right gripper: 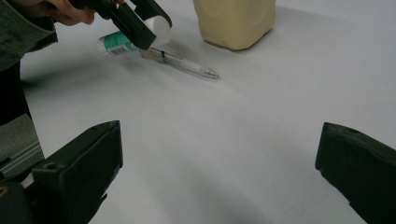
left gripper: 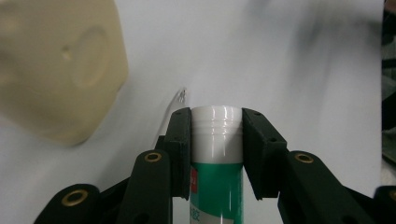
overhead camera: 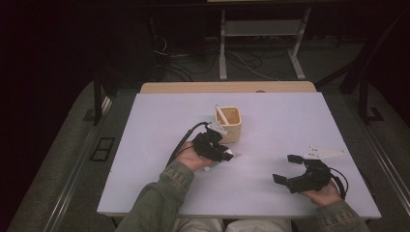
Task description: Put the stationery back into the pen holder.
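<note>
The left gripper [left gripper: 216, 154] clamps a glue stick [left gripper: 216, 186] near its white cap, beside the cup [overhead camera: 228, 123]. Stiff, light and slick, the stick suits that mid-barrel grip. The right gripper [overhead camera: 290, 169] gapes, holding nothing.

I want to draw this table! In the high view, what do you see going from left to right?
Left hand-held gripper holding a green and white tube → cream-coloured cup with a white stick in it → right hand-held gripper, open, holding nothing.
</note>
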Demonstrator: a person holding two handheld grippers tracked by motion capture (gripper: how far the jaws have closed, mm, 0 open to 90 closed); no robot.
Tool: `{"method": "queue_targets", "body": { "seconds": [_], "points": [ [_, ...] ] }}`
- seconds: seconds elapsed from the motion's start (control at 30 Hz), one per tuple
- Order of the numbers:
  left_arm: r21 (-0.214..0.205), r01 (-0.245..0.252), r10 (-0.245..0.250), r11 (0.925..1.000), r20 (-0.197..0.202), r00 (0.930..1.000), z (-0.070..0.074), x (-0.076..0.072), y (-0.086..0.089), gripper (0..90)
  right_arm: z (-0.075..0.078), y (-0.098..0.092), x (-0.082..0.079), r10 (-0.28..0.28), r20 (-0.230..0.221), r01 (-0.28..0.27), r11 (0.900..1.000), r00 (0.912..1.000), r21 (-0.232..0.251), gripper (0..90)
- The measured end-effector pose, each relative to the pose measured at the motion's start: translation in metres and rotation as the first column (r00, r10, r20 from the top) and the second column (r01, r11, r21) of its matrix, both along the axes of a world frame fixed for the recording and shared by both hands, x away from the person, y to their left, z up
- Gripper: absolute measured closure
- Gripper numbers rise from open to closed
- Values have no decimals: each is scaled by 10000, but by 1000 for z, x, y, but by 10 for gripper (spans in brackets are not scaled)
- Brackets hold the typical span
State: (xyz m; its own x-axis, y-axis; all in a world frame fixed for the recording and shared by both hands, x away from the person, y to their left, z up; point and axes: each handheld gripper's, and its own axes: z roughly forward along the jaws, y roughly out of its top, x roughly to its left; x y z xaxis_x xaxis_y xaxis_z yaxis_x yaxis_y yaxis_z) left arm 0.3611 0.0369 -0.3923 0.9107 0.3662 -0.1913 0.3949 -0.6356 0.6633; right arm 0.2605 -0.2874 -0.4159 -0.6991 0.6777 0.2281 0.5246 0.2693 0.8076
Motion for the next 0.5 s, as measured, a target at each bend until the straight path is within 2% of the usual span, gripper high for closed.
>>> {"method": "queue_targets", "body": {
  "seconds": [0.23, 0.5],
  "points": [
    [-820, -226, 236, 9964, 111, 9997, 10, 3, 10, 638, 0, 0, 0, -8, -2, 8, 10000, 10000, 4, 4],
    [-1599, -496, 546, 9859, 267, 9982, 21, 5, 19, 639, 0, 0, 0, 15, 25, -15, 10000, 10000, 31, 4]
  ]
}}
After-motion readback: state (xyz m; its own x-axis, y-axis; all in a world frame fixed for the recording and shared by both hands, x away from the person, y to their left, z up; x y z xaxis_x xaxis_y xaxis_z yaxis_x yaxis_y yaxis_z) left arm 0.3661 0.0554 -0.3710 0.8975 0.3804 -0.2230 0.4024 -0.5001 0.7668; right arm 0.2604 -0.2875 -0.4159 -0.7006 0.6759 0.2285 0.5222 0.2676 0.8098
